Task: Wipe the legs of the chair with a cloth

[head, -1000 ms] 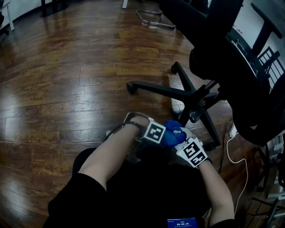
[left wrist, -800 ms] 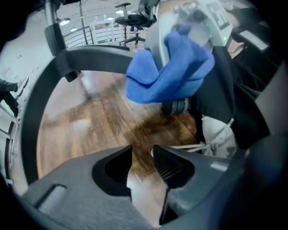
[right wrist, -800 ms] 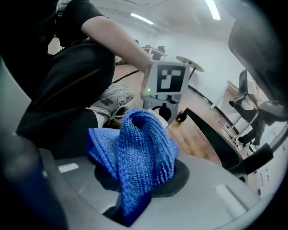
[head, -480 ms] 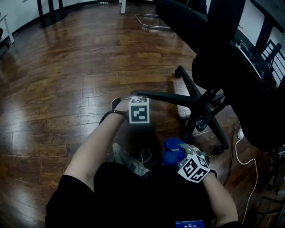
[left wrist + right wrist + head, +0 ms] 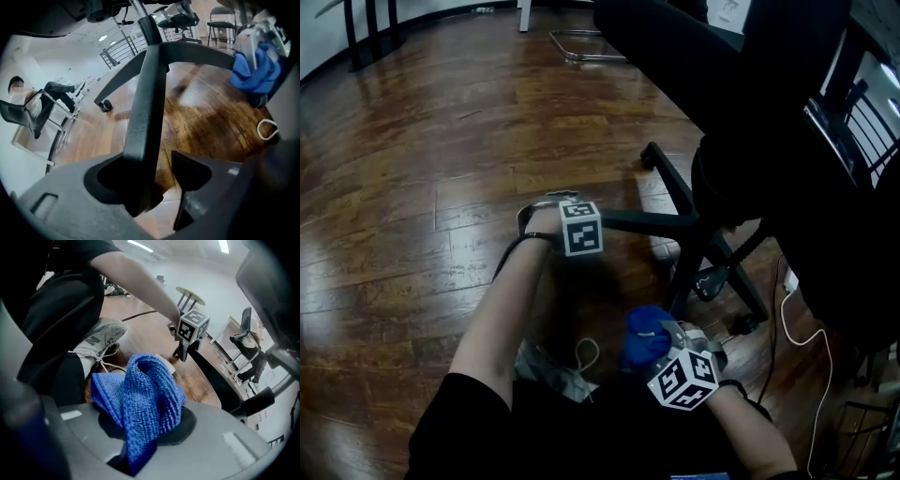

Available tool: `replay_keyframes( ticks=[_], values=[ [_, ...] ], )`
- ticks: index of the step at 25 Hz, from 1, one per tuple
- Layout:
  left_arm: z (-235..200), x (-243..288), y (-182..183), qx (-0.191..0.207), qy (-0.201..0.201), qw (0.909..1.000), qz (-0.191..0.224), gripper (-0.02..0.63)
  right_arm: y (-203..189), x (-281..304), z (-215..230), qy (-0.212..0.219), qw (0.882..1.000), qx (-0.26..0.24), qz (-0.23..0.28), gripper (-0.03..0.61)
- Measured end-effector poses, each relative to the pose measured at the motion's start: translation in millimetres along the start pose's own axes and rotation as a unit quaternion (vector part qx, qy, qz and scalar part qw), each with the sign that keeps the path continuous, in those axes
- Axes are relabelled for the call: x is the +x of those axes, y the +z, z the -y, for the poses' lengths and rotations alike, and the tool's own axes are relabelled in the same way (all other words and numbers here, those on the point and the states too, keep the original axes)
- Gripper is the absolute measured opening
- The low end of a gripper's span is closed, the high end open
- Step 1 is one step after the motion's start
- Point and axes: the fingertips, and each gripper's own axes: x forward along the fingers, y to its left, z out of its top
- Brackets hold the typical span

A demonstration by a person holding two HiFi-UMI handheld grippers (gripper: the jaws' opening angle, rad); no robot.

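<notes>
A black office chair's star base stands on the wood floor. One leg reaches left, and my left gripper sits at its outer end. In the left gripper view that leg runs up between the jaws of my left gripper. The jaws have just been opening, with floor showing between the leg and the right jaw. My right gripper hangs lower, near my knees, shut on a bunched blue cloth. The cloth fills its own view.
The chair's black seat and back overhang the base on the right. A grey shoe with white laces lies beside the cloth. A white cable loops on the floor at the right. A metal frame stands farther off.
My left gripper left the cloth, where both grippers were together, and swung up and left onto the chair leg, its jaws opening. The right gripper stayed low, still holding the cloth.
</notes>
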Motion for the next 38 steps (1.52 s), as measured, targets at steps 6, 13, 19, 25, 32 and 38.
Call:
replay_keyframes(
  ticks=[6,13,19,25,32,38],
  values=[
    [4.8,-2.1,-0.1,0.027,0.036,0.9983,-0.038,0.144,-24.7,0.1,38.1,-0.065,0.997,-0.01,-0.034,0.089],
    [71.1,-20.4,20.2,-0.031,-0.048,0.9967,-0.059,0.126,-79.9,-14.4,102.2,-0.137,0.989,-0.022,-0.049,0.091],
    [98.3,-17.6,30.7,-0.041,-0.019,0.993,-0.109,0.129,-105.6,-25.1,96.5,-0.119,0.989,-0.038,-0.074,0.091],
    [98.2,-20.3,31.8,-0.07,-0.002,0.9953,-0.068,0.127,-114.9,-27.3,57.3,-0.109,0.985,-0.074,-0.11,0.112],
    [94.5,-19.6,36.0,-0.08,-0.011,0.9955,-0.049,0.123,-117.4,-15.8,86.2,-0.139,0.977,-0.107,-0.119,0.104],
    [85.3,-12.6,46.0,-0.089,-0.006,0.9955,-0.031,0.121,-115.7,-5.4,147.3,-0.196,0.971,-0.092,-0.105,0.101]
  ],
)
